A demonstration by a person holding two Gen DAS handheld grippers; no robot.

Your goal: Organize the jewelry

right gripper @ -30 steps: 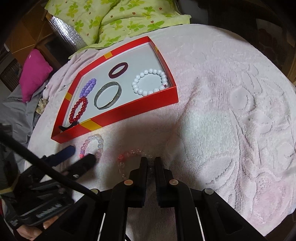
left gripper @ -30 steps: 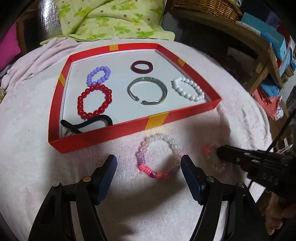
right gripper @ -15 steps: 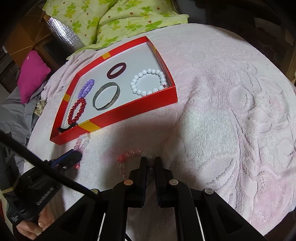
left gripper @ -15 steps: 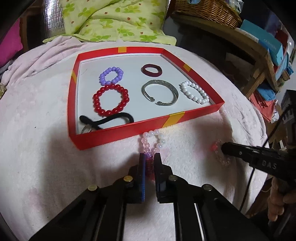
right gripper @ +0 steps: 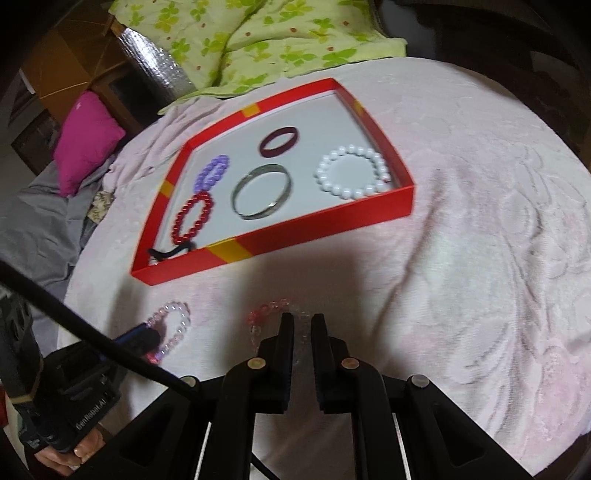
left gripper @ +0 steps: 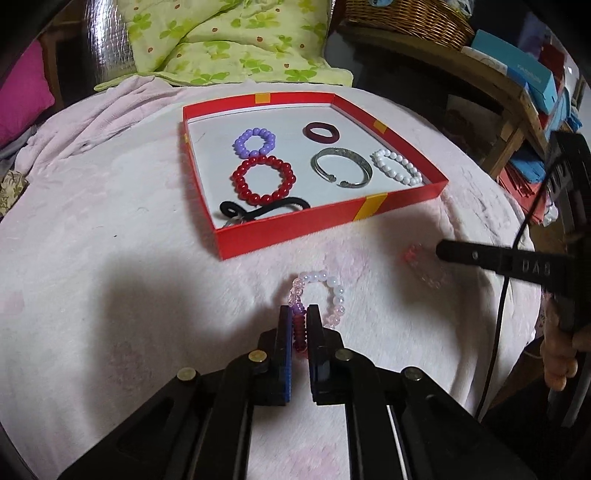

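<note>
left tool (left gripper: 299, 314) | clamps pink bead bracelet (left gripper: 319, 291) | red tray (left gripper: 332, 229) beyond

Setting: a home, most likely a bedroom. I work over a pink towel (left gripper: 110, 229) spread on a soft surface. Behind it lies a green quilt with a leaf print (left gripper: 221, 40), beside a magenta cushion (right gripper: 86, 140) and grey bedding (right gripper: 33, 221). To my right stands a wooden shelf (left gripper: 509, 99) with a wicker basket (left gripper: 406, 16) and stacked boxes (left gripper: 524, 74). A red cardboard tray (left gripper: 295, 232) of bracelets sits on the towel.
</note>
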